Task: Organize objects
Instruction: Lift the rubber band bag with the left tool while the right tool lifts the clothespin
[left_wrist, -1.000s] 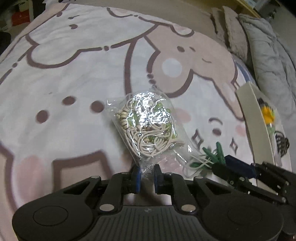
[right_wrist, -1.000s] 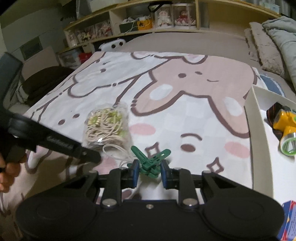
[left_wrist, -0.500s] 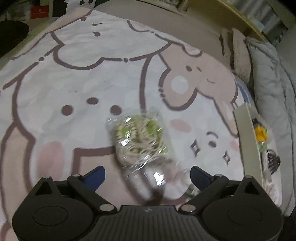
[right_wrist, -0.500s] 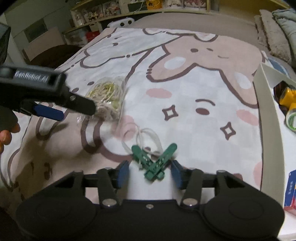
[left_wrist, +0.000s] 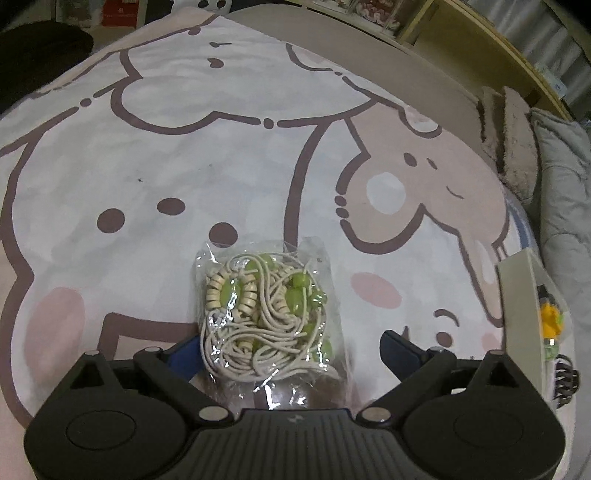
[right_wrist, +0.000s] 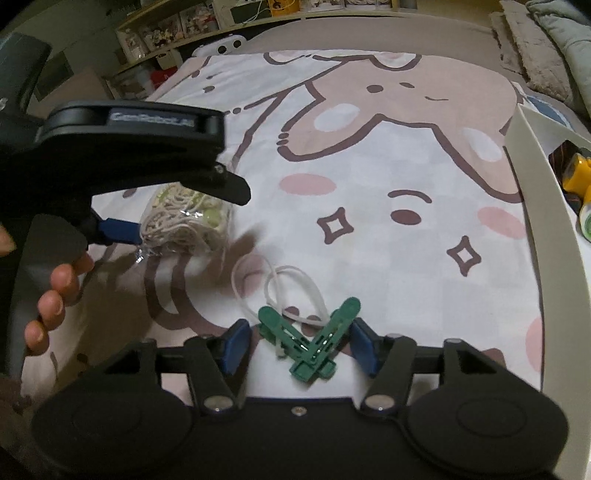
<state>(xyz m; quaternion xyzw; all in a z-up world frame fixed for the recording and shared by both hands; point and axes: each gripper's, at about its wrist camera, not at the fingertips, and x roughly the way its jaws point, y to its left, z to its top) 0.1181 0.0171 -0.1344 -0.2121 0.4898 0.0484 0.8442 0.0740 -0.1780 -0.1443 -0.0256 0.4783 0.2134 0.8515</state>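
Note:
A clear plastic bag of cream cord and green beads (left_wrist: 264, 314) lies on the cartoon-print bedspread. My left gripper (left_wrist: 291, 350) is open, its blue-padded fingers on either side of the bag's near end. The bag also shows in the right wrist view (right_wrist: 184, 221), under the left gripper body. Green clothespins (right_wrist: 310, 341) tied with a white cord loop (right_wrist: 280, 291) lie on the bedspread between the open fingers of my right gripper (right_wrist: 299, 345).
A white tray (right_wrist: 535, 206) stands at the right edge of the bed, holding a yellow object (right_wrist: 578, 173) and a tape roll. It also shows in the left wrist view (left_wrist: 517, 314). Pillows and a grey blanket (left_wrist: 554, 184) lie beyond. Shelves stand behind the bed.
Both grippers have opened. The left let go of the bag and the right let go of the green clothespins; both items now lie on the bedspread.

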